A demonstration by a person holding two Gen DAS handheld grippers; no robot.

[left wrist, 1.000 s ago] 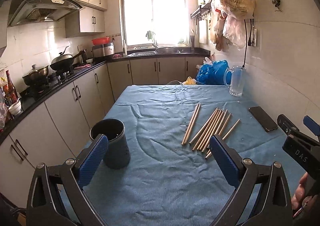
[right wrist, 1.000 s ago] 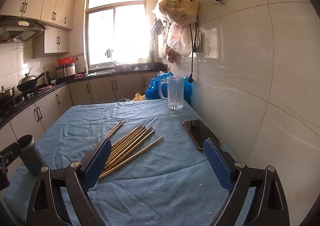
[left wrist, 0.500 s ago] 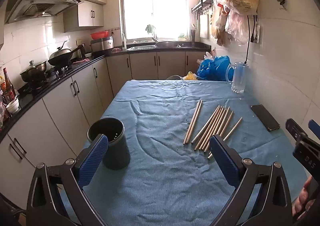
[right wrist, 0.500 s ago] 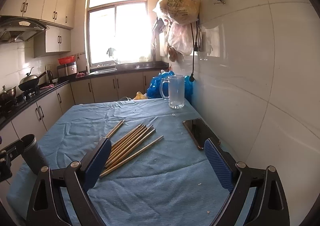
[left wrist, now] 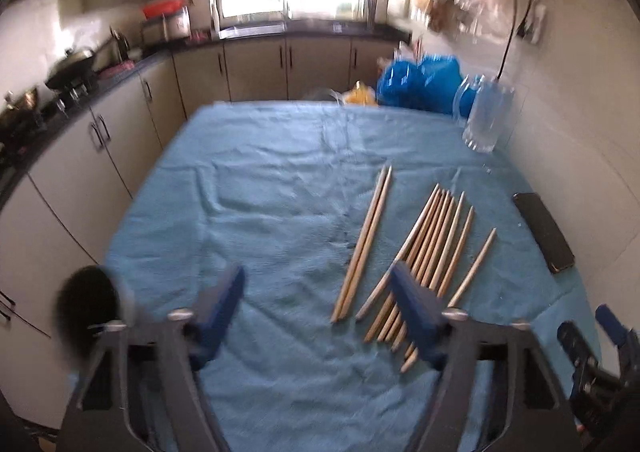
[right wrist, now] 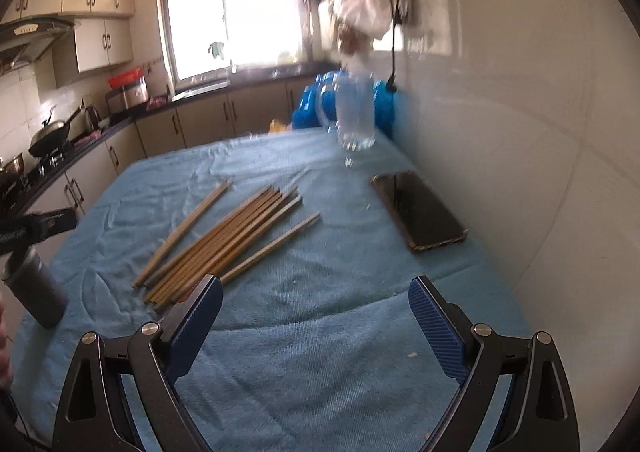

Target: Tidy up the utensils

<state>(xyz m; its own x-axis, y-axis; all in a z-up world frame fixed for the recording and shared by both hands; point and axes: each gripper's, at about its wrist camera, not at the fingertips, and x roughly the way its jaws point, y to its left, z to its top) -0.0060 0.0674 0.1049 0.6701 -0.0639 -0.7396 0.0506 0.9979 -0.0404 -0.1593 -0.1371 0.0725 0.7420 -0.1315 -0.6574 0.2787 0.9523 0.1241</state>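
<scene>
The left hand-held gripper (left wrist: 320, 308) hangs over the blue cloth (left wrist: 272, 212) with its jaws apart; they have just been closing, and only bare cloth lies between the blue pads. Its right pad (left wrist: 412, 308) stands in front of the near ends of the wooden chopsticks (left wrist: 432, 244), so whether it touches them cannot be told. Just ahead of the jaws a separate pair of chopsticks (left wrist: 366, 240) lies a little to the left of the main bundle, and one stray stick lies to the bundle's right. Beside the left pad, at the cloth's left edge, the dark utensil holder (left wrist: 90, 304) shows as a blur.

The right hand-held gripper (right wrist: 316, 320) also stands wide apart over bare cloth, gripping nothing. From it the chopsticks lie ahead and to the left, fanned diagonally.

Only the left wrist view looks into the holder's dark mouth; the right wrist view shows its grey side standing upright at the counter (right wrist: 320, 372) edge, well left of the sticks. The black phone (right wrist: 418, 208) lies ahead-right of the right gripper, near the tiled wall, seen sharply there and only edge-on from the left. A glass mug (right wrist: 354, 116) stands beyond it, blue bags behind.
</scene>
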